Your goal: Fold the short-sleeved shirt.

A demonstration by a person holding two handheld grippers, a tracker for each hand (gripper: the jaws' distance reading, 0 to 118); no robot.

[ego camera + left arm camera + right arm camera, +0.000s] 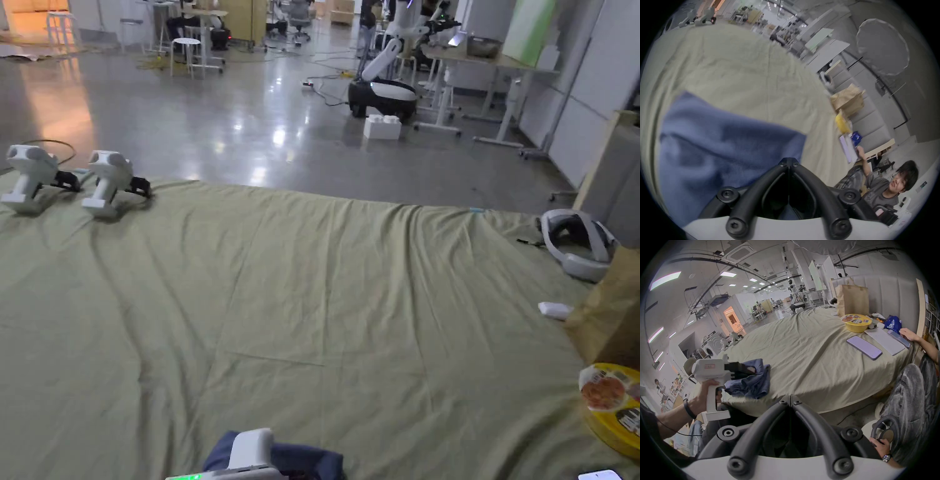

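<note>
Left tongs [789,160] closed, touching crumpled shirt [753,379]; right tongs [790,398] closed, apart.

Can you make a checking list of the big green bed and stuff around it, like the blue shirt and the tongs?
Surface: wrinkled olive-green sheet covers the bed.
Job's things: blue shirt lies bunched at the near edge, not folded.
Clutter: yellow bowl, paper bag, phone and headset on the right; two spare tongs at the far left corner.
Tongs: left tongs shut, at the shirt; whether they pinch it, cannot tell. Right tongs shut, empty.
Cables: loose cables on the far floor.
Surroundings: desks, a wheeled robot; a person sits beside the bed.
</note>
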